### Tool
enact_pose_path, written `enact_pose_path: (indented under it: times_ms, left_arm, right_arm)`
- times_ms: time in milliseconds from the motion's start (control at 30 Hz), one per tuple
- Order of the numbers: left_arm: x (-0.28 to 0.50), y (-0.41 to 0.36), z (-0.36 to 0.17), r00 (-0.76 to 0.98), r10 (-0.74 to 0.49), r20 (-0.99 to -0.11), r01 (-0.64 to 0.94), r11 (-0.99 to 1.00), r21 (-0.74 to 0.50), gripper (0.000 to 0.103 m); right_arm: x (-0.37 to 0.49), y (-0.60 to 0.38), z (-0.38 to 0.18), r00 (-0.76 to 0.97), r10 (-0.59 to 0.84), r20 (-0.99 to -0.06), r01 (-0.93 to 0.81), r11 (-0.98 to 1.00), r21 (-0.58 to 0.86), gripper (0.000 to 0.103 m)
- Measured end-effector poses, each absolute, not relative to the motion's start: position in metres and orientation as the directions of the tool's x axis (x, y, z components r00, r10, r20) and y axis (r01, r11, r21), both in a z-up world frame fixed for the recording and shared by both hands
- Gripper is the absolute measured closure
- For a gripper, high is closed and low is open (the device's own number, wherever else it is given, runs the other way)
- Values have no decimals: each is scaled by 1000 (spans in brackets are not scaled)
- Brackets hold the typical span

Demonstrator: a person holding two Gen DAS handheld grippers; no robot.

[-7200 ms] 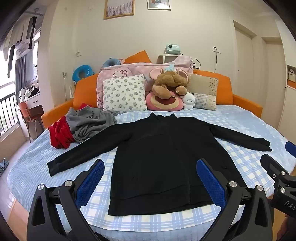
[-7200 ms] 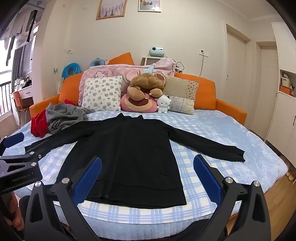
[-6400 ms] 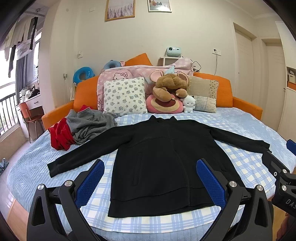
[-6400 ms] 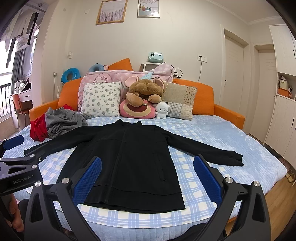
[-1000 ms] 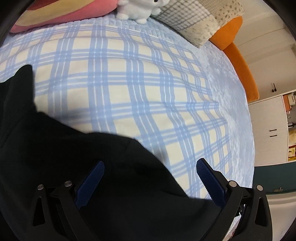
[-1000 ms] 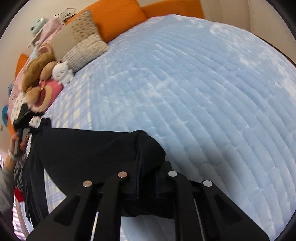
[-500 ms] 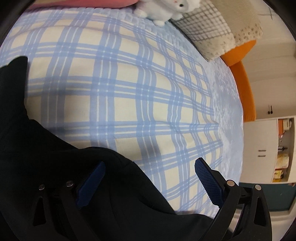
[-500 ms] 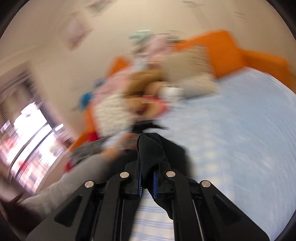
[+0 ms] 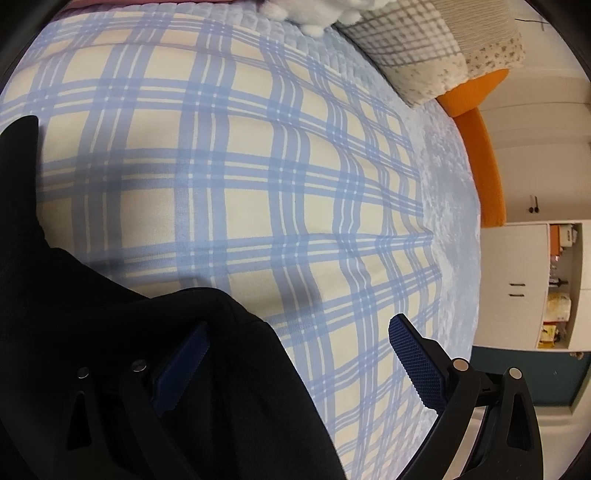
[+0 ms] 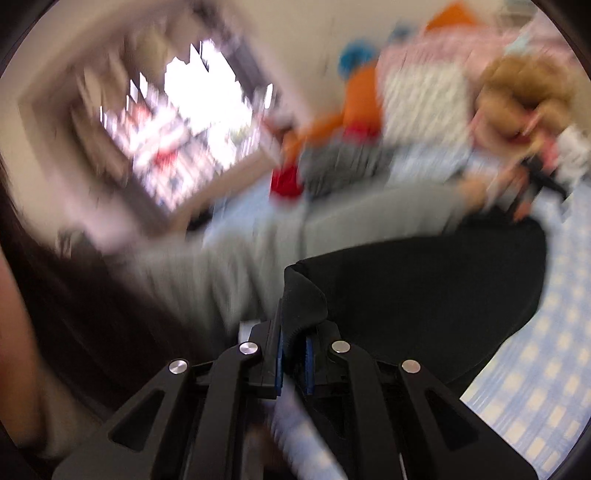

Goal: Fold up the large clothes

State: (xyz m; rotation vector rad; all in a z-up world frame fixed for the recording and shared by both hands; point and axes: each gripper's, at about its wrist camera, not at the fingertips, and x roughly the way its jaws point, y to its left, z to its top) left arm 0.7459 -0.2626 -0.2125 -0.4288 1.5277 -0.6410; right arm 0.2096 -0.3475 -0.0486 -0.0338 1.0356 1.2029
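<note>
The black long-sleeved top [image 9: 110,369] lies on the blue plaid bed sheet [image 9: 258,184], filling the lower left of the left wrist view. My left gripper [image 9: 295,362] is open, low over the top's shoulder edge; its left pad [image 9: 181,365] rests on the black cloth. My right gripper [image 10: 293,354] is shut on the top's sleeve cuff [image 10: 303,295] and holds it lifted, the sleeve [image 10: 424,288] trailing to the right. That view is heavily blurred.
Cushions [image 9: 424,51] and a white plush toy [image 9: 317,11] sit at the bed's head. An orange bed surround [image 9: 484,158] and a white cabinet [image 9: 517,284] are to the right. A person's grey-sleeved arm [image 10: 258,243], a red and grey clothes pile [image 10: 306,173] and a window [image 10: 184,125] show blurred.
My right gripper has swung fast to the left with the sleeve cuff in it. My left gripper has settled lower onto the top's shoulder edge, still open.
</note>
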Motion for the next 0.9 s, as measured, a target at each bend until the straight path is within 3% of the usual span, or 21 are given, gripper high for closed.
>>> enact_pose_path:
  times_ms: [100,233,667,867,900]
  left_arm:
    - [746,-259,-215,-74,-643,-762,121,753,-647,5]
    - [747,-257,-216,-65,-649,-758,117,749,-652,5]
    - [742,-259,-213,-10,-651,-759,148,750,-645,3]
    - [726,-262,-207,62,-638,-767,258,753,-605,3]
    - [722,-263,-204,83,-627,-774,265,763,-590,3]
  right_arm:
    - [201,-316,-96,-138,567,-812,-798,423,431,94]
    - [190,-298,-133,-193,453,-870,-821,411,396,94]
    - [151,-292,-207,-148,422,-894,-849,410,334,93]
    - [128,-291,-220,36,432,-901,-885,433,173,89]
    - [123,-291,-220,61,439,-896,-888,435,153,85]
